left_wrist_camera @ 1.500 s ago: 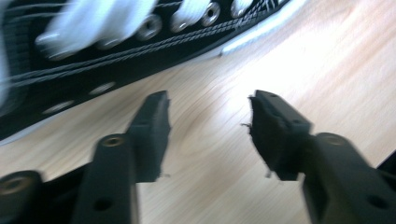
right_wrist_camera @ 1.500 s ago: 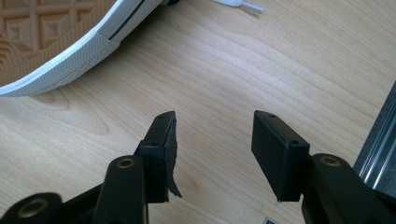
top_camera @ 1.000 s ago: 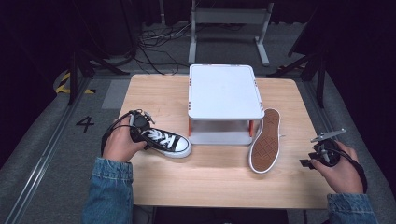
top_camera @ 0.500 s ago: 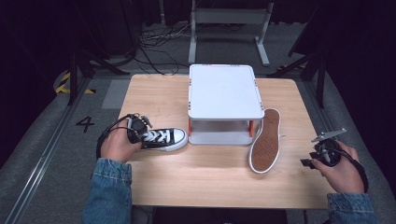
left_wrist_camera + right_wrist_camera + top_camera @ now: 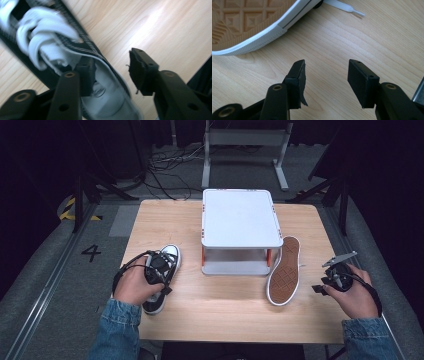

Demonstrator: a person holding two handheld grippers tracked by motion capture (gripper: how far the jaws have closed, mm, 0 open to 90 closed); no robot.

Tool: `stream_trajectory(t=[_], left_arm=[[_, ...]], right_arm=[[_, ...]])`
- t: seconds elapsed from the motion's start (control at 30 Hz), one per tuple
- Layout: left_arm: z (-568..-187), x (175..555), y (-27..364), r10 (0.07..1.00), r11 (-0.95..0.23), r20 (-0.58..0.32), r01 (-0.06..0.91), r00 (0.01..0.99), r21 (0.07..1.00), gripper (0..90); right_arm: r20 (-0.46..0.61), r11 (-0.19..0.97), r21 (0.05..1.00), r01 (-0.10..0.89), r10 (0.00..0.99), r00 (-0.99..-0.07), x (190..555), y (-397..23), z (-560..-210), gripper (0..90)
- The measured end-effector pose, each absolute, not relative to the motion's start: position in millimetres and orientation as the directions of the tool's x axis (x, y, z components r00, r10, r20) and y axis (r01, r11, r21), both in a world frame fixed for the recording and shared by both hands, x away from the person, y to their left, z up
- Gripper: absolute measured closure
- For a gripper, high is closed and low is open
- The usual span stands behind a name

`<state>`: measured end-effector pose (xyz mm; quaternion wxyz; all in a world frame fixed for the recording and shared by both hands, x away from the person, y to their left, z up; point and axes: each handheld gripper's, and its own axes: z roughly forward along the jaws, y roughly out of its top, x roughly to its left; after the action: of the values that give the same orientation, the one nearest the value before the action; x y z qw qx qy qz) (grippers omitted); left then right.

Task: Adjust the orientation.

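1. Progress judged early: black sneaker [image 5: 169, 256] upright at lower left of high view, sole-up sneaker [image 5: 283, 272] right of centre, neither on white stand [image 5: 240, 217] yet.
2. Left gripper [image 5: 110, 62] just been opening, now released; collar wall between jaws, unpinched.
3. Right gripper [image 5: 325, 66] parted, empty, over table [image 5: 362, 30].
4. Plain in left gripper view, hidden from above: one jaw inside black sneaker.

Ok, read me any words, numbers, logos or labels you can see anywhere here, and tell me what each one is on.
"4": a dark number on the grey floor left of the table, at.
A dark printed mark on the white insole of the black sneaker: too blurred to read.
Brown sole of the other sneaker: a moulded diamond pattern, no text.
White shelf: no text.
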<state>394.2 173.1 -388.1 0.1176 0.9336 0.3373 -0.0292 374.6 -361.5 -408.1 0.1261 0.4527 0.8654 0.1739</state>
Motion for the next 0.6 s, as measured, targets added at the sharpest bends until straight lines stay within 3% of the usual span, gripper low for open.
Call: stream_trajectory(t=[0.27,0.6], left_arm=[[-392,396,148,0.584,-0.777,-0.146,0.601,0.799,0.187,31.3],[-354,389,189,0.656,-0.688,-0.049,0.624,0.753,0.37,30.8]], right_arm=[[-0.062,0.514,0.415,0.751,0.839,-0.541,368,-368,-409,48.7],[-0.065,0.515,0.414,0.751,0.839,-0.539,367,-369,-409,48.5]])
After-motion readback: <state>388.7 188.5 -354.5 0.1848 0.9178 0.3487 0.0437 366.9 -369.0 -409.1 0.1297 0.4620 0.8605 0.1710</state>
